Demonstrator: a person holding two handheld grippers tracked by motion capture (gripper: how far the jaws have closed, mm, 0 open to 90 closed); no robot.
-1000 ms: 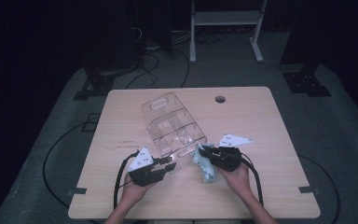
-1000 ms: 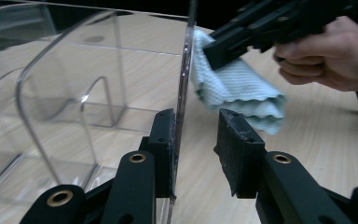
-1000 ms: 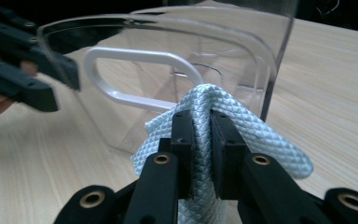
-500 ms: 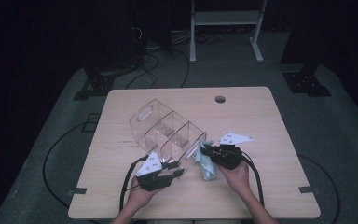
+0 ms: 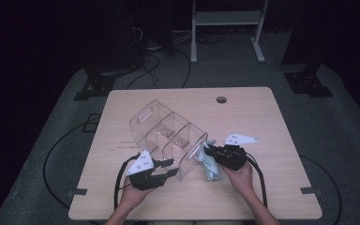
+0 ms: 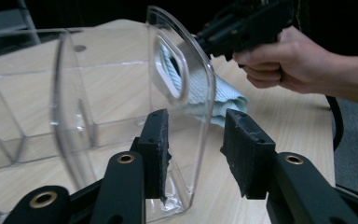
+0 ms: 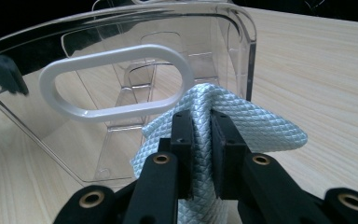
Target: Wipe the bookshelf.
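On tabletop [image 5: 272,117], left tool [image 5: 168,169] is seen w/ jaws open astride end wall of clear divided bin [image 5: 166,138], while light-blue cloth [image 5: 210,164], pinched in closed right tool [image 5: 205,151], is pressed there; wiping judged underway, steadying grip probably needed next.

**Lit table, dark surroundings**

Overhead light is falling on the wooden table [image 5: 272,122] while the room behind is sinking into near black; the high view is looking soft and slightly grainy; glare is streaking the clear plastic bin [image 6: 182,93] in the left gripper view; near jaws are blurring slightly; the cloth [image 7: 242,121] weave is showing crisp in the right gripper view.
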